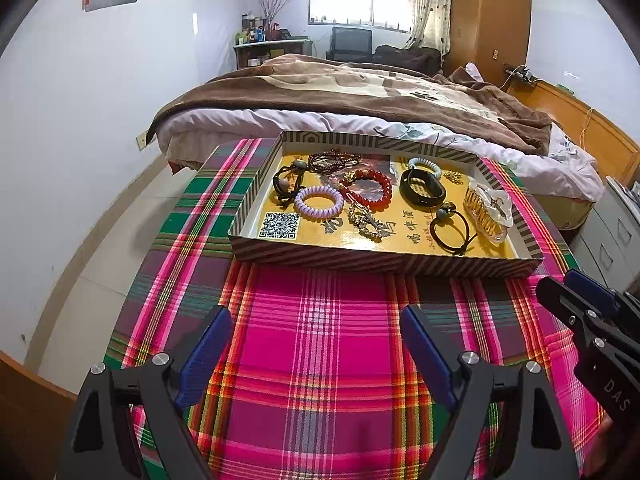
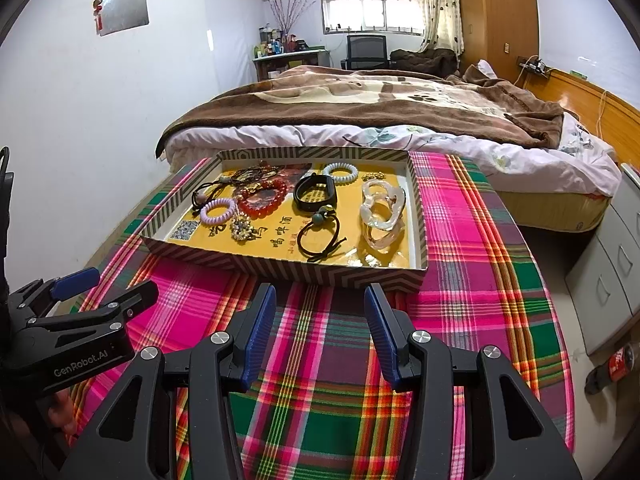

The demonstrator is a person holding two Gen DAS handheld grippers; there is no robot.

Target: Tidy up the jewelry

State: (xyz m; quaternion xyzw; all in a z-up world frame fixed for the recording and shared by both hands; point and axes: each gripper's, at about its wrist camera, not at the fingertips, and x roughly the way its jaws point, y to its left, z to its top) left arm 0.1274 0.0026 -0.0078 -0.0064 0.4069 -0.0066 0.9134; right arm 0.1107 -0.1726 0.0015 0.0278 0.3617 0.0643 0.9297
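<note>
A round counter [image 1: 320, 360] draped in a pink, green and purple plaid cloth stands at the foot of a bed with a brown blanket [image 2: 380, 100]. The left gripper [image 1: 316, 344] hangs low over the cloth, its jaws wide apart and holding nothing, well short of the shallow striped cardboard tray with a yellow printed floor [image 1: 384, 262].

All the jewelry lies inside that tray. At its left end sits a black elastic hair tie with round beads [image 1: 286, 184], touching a lilac spiral coil hair band [image 1: 319, 200]. Behind them lies a dark beaded bracelet [image 1: 334, 159]. Next comes a red glossy bead bracelet [image 1: 370, 189], with a sparkly metal ornament [image 1: 366, 222] just in front of it. Past the middle rests a black oval wristband [image 1: 422, 191], a pale blue-white coil band [image 1: 424, 166] behind it, and a second black hair tie with a grey bead [image 1: 452, 228] in front. At the right end stands a clear plastic claw hair clip [image 1: 490, 210].

The right gripper [image 2: 320, 320] hovers over the cloth just before the tray's near wall, jaws parted and empty.
</note>
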